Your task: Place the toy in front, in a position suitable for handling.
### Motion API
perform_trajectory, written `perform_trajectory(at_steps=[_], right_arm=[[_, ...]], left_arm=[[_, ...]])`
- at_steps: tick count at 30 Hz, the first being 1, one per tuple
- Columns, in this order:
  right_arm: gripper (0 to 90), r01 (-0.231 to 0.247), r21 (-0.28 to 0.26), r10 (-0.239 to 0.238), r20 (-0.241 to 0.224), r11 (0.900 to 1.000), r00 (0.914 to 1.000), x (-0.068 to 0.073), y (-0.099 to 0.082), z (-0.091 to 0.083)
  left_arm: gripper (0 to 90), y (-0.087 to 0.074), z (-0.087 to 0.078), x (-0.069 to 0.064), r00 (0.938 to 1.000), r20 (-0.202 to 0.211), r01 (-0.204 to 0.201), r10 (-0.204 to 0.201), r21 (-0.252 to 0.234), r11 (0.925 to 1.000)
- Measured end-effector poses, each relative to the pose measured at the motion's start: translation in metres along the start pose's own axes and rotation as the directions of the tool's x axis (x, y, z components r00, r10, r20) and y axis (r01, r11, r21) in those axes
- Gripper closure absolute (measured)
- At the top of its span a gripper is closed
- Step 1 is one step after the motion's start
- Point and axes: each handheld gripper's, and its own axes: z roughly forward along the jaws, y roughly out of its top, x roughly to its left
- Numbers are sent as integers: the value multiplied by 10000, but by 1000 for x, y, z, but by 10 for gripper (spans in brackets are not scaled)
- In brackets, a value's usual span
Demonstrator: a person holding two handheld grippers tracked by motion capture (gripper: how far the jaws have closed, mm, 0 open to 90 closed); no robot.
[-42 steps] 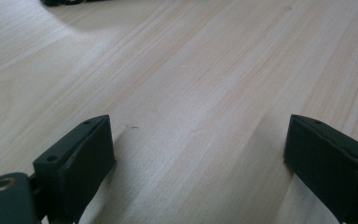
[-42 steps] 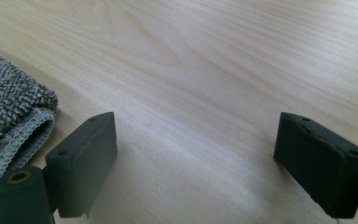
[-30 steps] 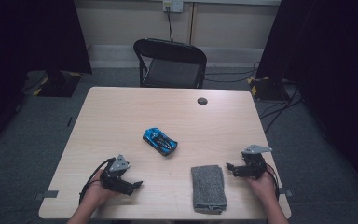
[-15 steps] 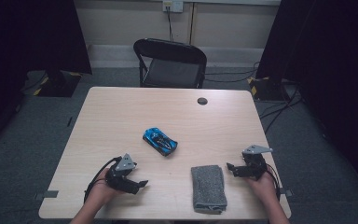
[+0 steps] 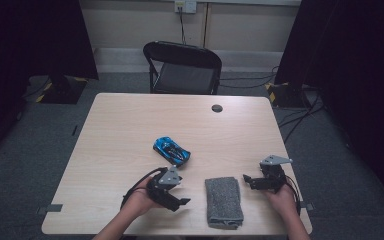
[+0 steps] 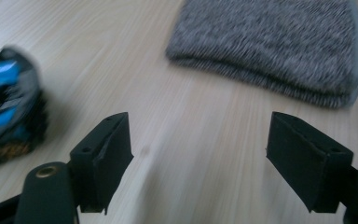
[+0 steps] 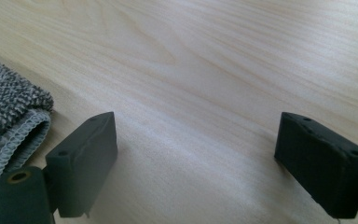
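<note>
Lying flat near the near edge of the table, the folded grey cloth is found between the two grippers, its long axis running from near to far. The left gripper is seen just left of the cloth, jaws pointed toward the cloth's left long edge; in the left gripper view the cloth lies ahead and to the right of the jaws, apart from them. Its jaws stand apart with only bare table between them, though they have just been closing a little. The right gripper is held just right of the cloth's far right corner, its jaws parted and empty; in the right gripper view the cloth's stitched edge is seen just beside the left-hand jaw, whether touching cannot be told.

The blue toy car rests farther out, at a slant, far-left of the cloth and just beyond the left gripper. Both grippers are judged about equally near the cloth, one on each long side, so a grasp at the edges is likely the coming move. The car is nearer the left hand and could be clipped if that hand swings outward.
</note>
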Motion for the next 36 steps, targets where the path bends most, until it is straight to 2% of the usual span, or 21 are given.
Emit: perform_trajectory(at_steps=[3,4,10,13,15,17,19,21,24,25,29,31,33,36], right_arm=[[124,-1,-2,1,-3,10000,10000,0,0,0],[124,-3,-1,3,-4,10000,10000,0,0,0],[124,5,-6,-5,-3,10000,10000,0,0,0],[124,-15,-7,15,11,10000,10000,0,0,0],[124,-18,-12,18,15,10000,10000,0,0,0],[124,-25,-9,25,16,10000,10000,0,0,0],[124,-24,-8,24,15,10000,10000,0,0,0],[124,-46,3,46,8,10000,10000,0,0,0],[124,-24,-11,24,11,10000,10000,0,0,0],[124,-36,-16,36,14,10000,10000,0,0,0],[124,-30,-12,30,10,10000,10000,0,0,0],[124,-22,-10,22,5,10000,10000,0,0,0],[124,-27,-10,27,11,10000,10000,0,0,0],[126,-29,-14,29,10,10000,10000,0,0,0]], left_arm=[[303,13,11,-3,9988,399,-303,300,82,9995],[296,17,15,-5,9986,471,-256,255,27,9997],[299,45,43,-14,9908,1119,-749,758,-121,9971],[315,55,55,-17,9867,1203,-1097,1094,-48,9940],[316,62,63,-19,9851,1345,-1069,1071,-85,9942],[321,66,70,-19,9828,1460,-1144,1134,-16,9934],[337,67,78,-20,9832,1512,-1035,1020,25,9946],[329,66,85,-20,9831,1379,-1261,1201,350,9914],[334,61,90,-19,9849,1467,-997,922,448,9940],[336,59,89,-18,9844,1466,-1035,976,332,9941],[344,51,77,-15,9876,1242,-1052,959,707,9919],[344,42,64,-10,9902,1081,-993,889,958,9904],[344,32,52,-4,9920,939,-937,847,962,9909],[338,13,30,6,9968,560,-629,569,1121,9917]])
